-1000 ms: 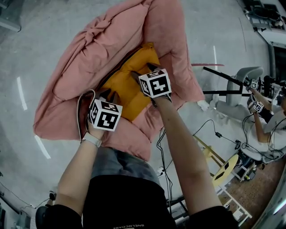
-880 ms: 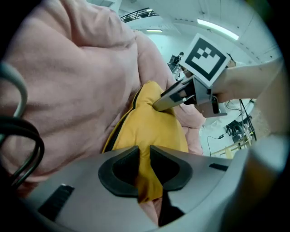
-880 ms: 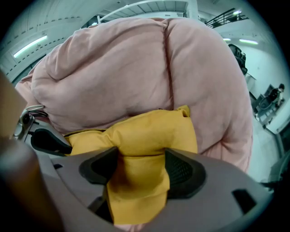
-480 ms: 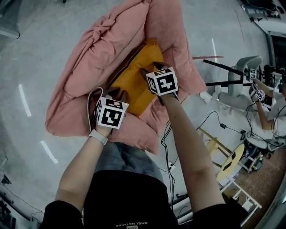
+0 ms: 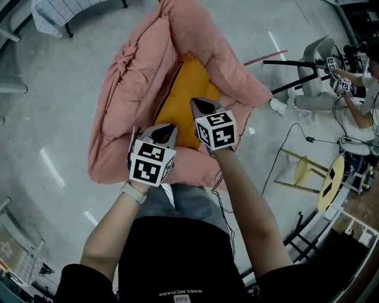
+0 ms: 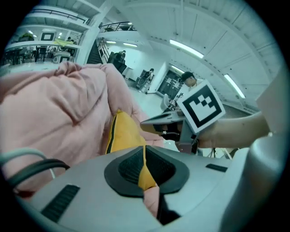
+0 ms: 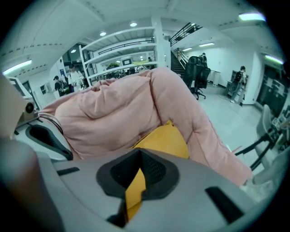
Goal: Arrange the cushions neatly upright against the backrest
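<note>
A yellow cushion lies in the hollow of a pink padded floor lounger, leaning towards its puffy backrest. Both grippers sit at the cushion's near edge. My left gripper is shut, with a fold of yellow fabric pinched between its dark pads and some pink fabric just below. My right gripper is shut as well, and a strip of the yellow cushion is caught between its pads. More of the cushion shows beyond the jaws, against the pink lounger.
The lounger rests on a grey concrete floor. A black metal stand and a cable lie to the right. Beyond them are a yellow round stool and another person with grippers. A cloth-covered table stands at the far left.
The right gripper's jaws, apart before, have come together on the cushion's near edge. The left gripper has closed tighter on it. The head view has shifted, and the lounger now sits higher in frame.
</note>
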`<state>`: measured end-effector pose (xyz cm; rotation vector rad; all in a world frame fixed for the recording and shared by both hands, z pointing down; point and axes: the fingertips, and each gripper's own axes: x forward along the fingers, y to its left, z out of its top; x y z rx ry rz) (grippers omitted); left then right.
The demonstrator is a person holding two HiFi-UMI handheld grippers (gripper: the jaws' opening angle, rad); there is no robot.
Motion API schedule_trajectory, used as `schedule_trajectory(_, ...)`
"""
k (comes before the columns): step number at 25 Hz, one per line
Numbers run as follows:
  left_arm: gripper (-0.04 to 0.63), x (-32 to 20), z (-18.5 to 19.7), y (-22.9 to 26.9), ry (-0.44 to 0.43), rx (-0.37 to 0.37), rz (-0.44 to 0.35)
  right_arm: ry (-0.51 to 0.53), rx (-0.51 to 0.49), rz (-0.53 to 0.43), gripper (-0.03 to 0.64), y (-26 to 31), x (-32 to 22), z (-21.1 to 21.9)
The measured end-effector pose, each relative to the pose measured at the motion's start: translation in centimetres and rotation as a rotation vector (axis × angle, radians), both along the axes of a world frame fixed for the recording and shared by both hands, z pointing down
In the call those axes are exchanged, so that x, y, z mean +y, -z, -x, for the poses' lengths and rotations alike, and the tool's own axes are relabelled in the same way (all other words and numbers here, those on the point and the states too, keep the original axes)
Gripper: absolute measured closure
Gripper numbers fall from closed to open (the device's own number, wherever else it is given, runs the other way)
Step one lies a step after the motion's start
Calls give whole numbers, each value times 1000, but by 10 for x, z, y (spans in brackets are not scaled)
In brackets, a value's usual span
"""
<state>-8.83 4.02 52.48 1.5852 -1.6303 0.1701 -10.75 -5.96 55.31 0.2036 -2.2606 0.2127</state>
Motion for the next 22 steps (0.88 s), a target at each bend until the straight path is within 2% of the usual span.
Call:
schedule_trajectory(6, 581, 19, 13, 41, -68, -4, -51, -203, -169, 87, 606, 64, 28, -22)
schedule_trajectory(9, 581, 28, 19, 66, -93, -9, -72, -261, -224, 95, 606, 93, 44, -35)
schedule_trajectory(16, 582, 42, 5, 143, -142, -17, -120, -305, -318, 83, 606, 168, 66, -70)
schedule_trajectory(22, 583, 46, -22, 200, -190, -64, -209, -278, -409, 101, 606, 222, 82, -96)
